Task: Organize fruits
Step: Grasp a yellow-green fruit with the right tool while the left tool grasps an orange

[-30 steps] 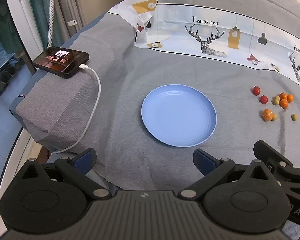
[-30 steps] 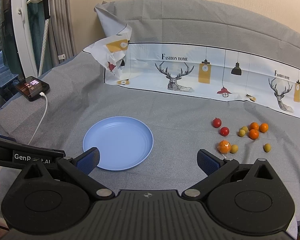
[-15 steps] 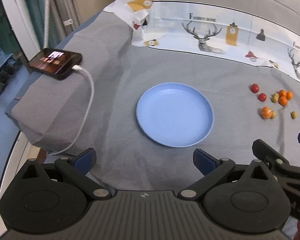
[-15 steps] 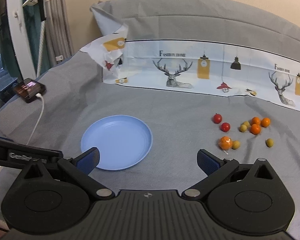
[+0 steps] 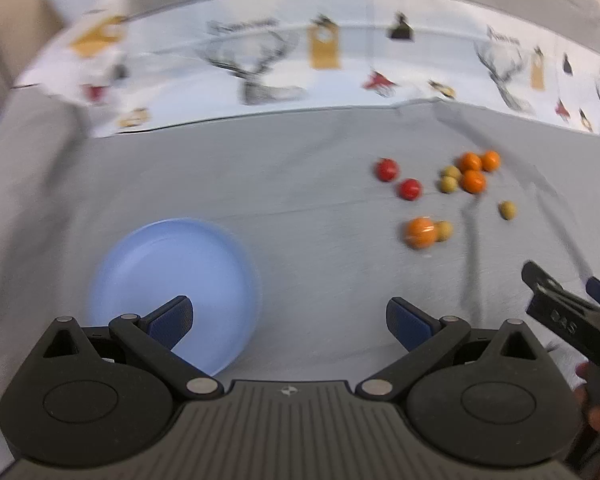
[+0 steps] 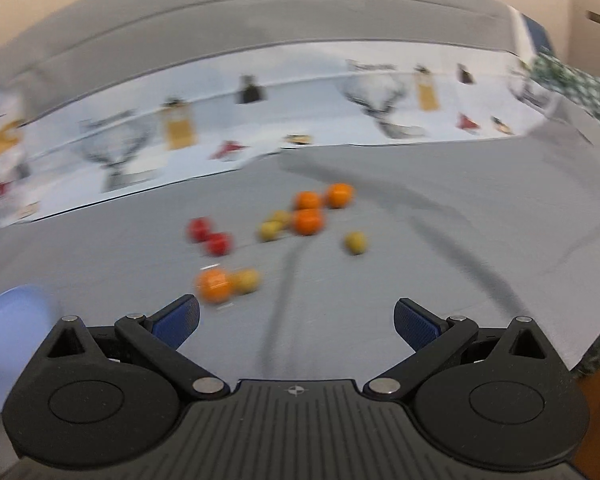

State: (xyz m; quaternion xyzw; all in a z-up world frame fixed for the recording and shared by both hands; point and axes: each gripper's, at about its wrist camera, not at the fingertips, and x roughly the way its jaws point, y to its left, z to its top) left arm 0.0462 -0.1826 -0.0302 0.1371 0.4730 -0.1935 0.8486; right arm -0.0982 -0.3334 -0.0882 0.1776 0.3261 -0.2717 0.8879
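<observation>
Fruits [image 6: 292, 232] scattered just ahead of right gripper [image 6: 296, 322], jaws spread, empty; left gripper [image 5: 288, 318] likewise spread

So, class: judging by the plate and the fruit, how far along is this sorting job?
Done: nothing; the round blue plate holds no fruit. In hand: nothing; the left gripper and right gripper are both open. Left: all the small red, orange and yellow-green fruits lie on the grey cloth.
</observation>
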